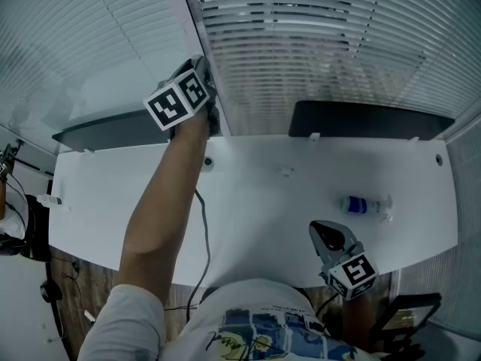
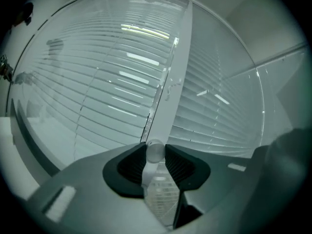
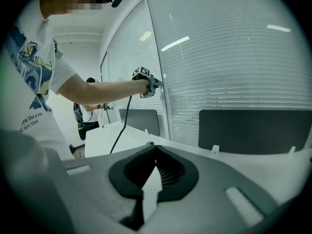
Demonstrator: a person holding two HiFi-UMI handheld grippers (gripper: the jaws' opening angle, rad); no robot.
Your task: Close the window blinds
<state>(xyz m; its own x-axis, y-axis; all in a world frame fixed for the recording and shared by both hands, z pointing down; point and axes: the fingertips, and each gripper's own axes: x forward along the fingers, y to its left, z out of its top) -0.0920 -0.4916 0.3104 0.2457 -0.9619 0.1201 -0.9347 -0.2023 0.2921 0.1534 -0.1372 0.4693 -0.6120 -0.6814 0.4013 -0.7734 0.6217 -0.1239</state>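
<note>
Holding the left tool up at the window, I've got it clamped on the clear plastic tilt wand. The wand hangs upright just beside the white window post, between two panes of white slatted blinds. Its long axis runs straight up from the tool, so I reckon closing comes down to a twist about that line. The left hand is the only one near it. The right pane's slats look part open to me. The right tool sits low over the white worktop, pads together on nothing, well apart from the wand. Right of it a small clear bottle with a blue label lies on its side. Can't tell what's in it.
</note>
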